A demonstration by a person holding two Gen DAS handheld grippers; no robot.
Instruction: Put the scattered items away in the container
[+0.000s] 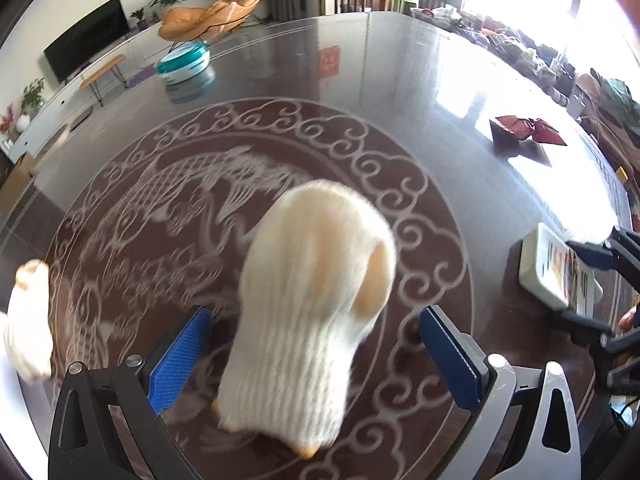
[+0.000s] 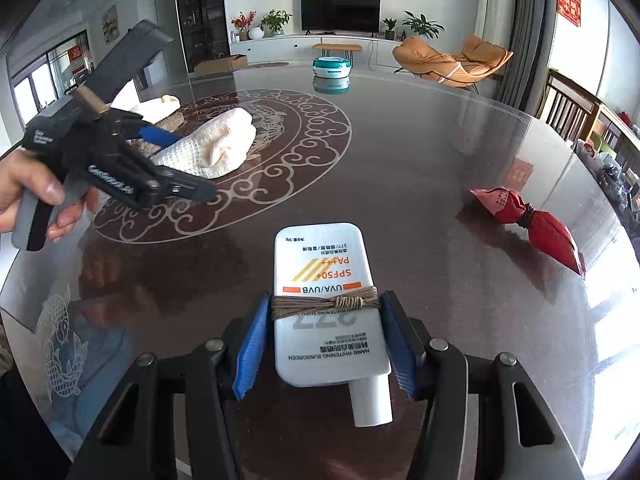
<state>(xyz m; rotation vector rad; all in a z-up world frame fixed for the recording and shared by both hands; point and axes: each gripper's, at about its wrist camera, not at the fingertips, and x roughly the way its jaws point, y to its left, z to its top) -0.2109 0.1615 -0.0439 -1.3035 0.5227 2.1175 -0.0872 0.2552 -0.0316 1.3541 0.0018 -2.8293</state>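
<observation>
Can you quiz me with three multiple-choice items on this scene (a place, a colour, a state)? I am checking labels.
1. Where is the teal tin?
A. at the table's far edge
B. beside the sunscreen
C. on the glove

2. What colour is the pouch?
A. green
B. red
C. white

3. How is the right hand-held gripper?
A. open over the glove
B. closed on the sunscreen
C. holding the pouch

Key:
1 A, it stands far across the table.
2 B, plainly red.
3 B, both pads press the tube's sides.

tabletop (image 2: 400, 152) mid clear, red packet (image 2: 528, 224) rt
</observation>
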